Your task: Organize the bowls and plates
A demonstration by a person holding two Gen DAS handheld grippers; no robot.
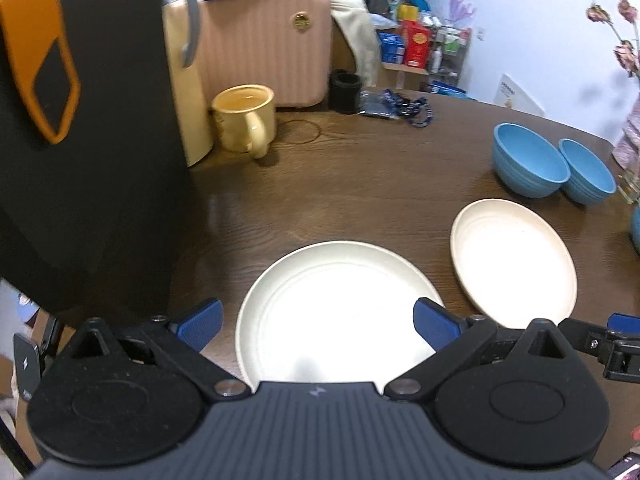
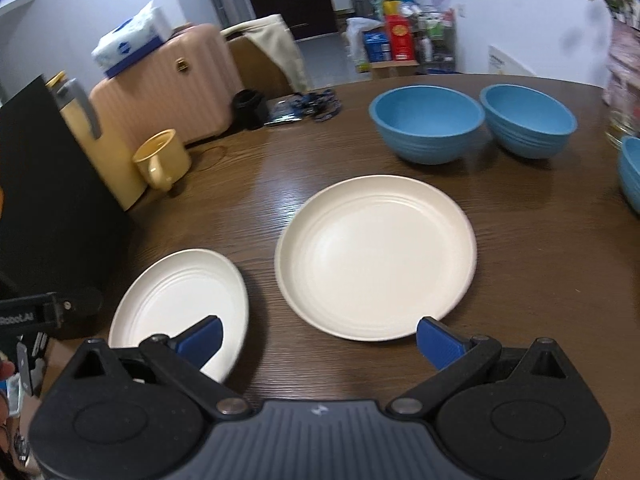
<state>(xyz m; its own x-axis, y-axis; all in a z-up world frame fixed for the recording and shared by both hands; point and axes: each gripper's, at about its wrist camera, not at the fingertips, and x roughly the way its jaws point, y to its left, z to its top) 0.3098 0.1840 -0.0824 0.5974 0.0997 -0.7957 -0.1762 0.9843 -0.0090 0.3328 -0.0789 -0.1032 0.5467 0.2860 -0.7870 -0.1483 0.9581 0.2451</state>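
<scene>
Two cream plates lie side by side on the brown wooden table (image 2: 540,280). The left plate (image 1: 336,312) (image 2: 180,304) sits under my left gripper (image 1: 318,326), whose jaws stand open and empty above its near rim. The right plate (image 2: 376,256) (image 1: 514,260) lies just beyond my right gripper (image 2: 318,340), which is wide open and holds nothing. Two blue bowls stand side by side at the far right: one bowl (image 2: 428,124) (image 1: 528,160) and its neighbour (image 2: 528,120) (image 1: 588,172). Part of a third blue bowl (image 2: 630,172) shows at the right edge.
A yellow mug (image 1: 246,120) (image 2: 162,158) stands at the far left beside a cream jug (image 2: 108,152) and a tall black object (image 1: 88,140). A pink suitcase (image 1: 260,48) stands behind the table. A lanyard (image 1: 404,108) and a black cup (image 1: 344,90) lie at the back edge.
</scene>
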